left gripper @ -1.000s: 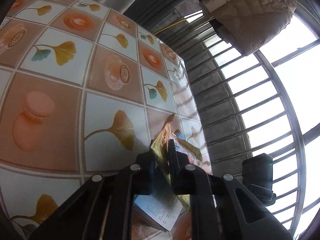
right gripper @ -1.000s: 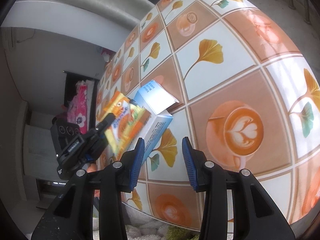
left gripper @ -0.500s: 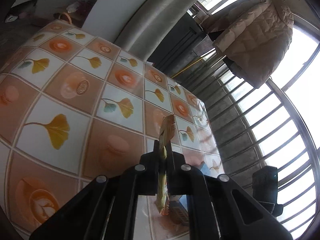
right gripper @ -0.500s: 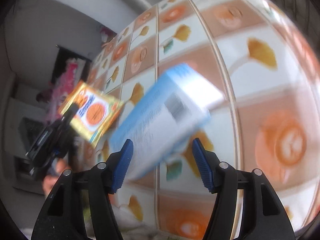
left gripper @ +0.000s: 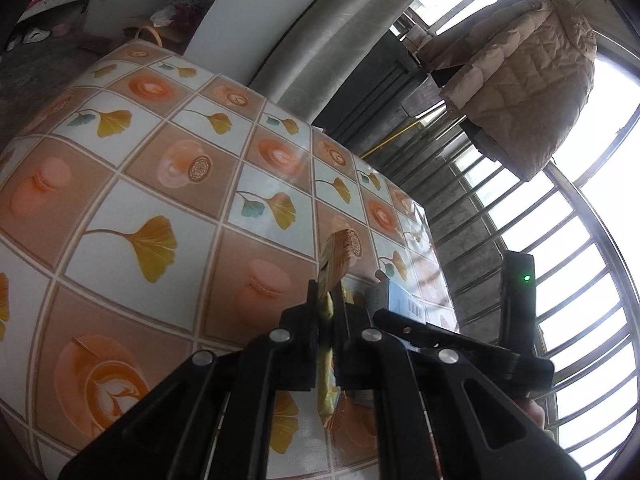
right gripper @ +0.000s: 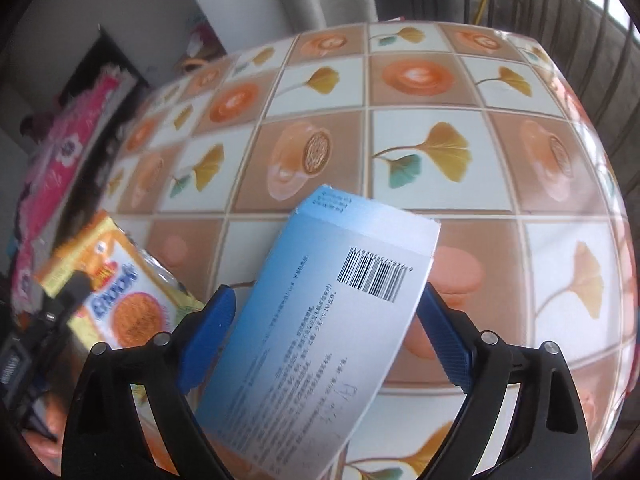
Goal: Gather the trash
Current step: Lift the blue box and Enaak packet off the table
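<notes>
While the tiled surface point(right gripper: 440, 80) carries the blue carton point(right gripper: 320, 320), the step in hand is its pickup. The right hand-held gripper point(right gripper: 324, 340) has just been opening and now straddles the carton at full spread, pads apparently not pressing. The left hand-held gripper point(left gripper: 328, 316) is clamped on the yellow snack wrapper point(left gripper: 336, 256), raised off the surface. Next move: close squarely across the carton's sides.

Box point(right gripper: 320, 320) between right gripper point(right gripper: 324, 332) fingers, wrapper point(right gripper: 120, 300) left.
</notes>
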`<state>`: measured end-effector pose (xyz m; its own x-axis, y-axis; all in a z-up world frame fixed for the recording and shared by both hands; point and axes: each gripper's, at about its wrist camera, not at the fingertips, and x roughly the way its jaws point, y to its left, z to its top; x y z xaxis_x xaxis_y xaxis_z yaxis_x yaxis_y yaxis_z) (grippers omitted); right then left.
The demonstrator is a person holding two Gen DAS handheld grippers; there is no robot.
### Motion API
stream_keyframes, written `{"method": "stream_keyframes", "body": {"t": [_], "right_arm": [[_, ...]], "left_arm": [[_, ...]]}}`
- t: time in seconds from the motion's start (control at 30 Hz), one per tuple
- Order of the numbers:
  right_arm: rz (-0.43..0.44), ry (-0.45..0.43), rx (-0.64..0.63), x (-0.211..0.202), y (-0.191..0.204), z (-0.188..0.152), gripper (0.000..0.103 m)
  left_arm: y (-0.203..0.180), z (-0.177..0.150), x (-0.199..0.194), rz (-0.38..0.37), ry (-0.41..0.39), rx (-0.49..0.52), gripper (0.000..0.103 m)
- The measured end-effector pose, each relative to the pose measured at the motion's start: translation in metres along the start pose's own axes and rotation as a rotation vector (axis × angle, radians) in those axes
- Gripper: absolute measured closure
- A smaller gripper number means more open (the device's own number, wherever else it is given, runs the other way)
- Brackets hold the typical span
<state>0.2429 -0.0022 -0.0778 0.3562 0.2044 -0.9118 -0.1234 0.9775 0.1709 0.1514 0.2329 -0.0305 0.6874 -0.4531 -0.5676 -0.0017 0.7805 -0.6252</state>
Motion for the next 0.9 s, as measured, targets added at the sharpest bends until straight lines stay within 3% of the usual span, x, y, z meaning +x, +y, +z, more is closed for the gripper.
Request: {"method": "stream_keyframes", "body": {"t": [0.3, 0.4, 0.53, 0.63, 0.8, 0.9], "right_arm": [[0.065, -0.016, -0.151, -0.021, -0.017, -0.033, 0.015], [0.061, -0.011, -0.125, -0.030, -0.025, -0.038, 0.015], [0.120, -0.037, -0.038, -0.045, -0.032, -0.043, 0.015], [0.088, -0.030, -0.024, -0.046, -0.028, -0.051, 0.015], [-0.034, -0.026, -0.105, -0.041, -0.010, -0.065, 0.015], [-0.046, -0.023, -0.119, -0.038, -0.008, -0.070, 0.017]], "left_arm": [[0.001, -0.002, 0.000, -0.006, 0.009, 0.011, 0.098], [-0.004, -0.004, 0.002, 0.003, 0.018, 0.034, 0.098], [-0.020, -0.004, 0.001, 0.028, 0.011, 0.099, 0.098], [-0.034, -0.005, 0.000, 0.055, -0.006, 0.162, 0.098], [-0.053, -0.009, 0.002, 0.084, -0.008, 0.231, 0.098], [-0.063, -0.012, 0.006, 0.109, -0.006, 0.271, 0.098]]}}
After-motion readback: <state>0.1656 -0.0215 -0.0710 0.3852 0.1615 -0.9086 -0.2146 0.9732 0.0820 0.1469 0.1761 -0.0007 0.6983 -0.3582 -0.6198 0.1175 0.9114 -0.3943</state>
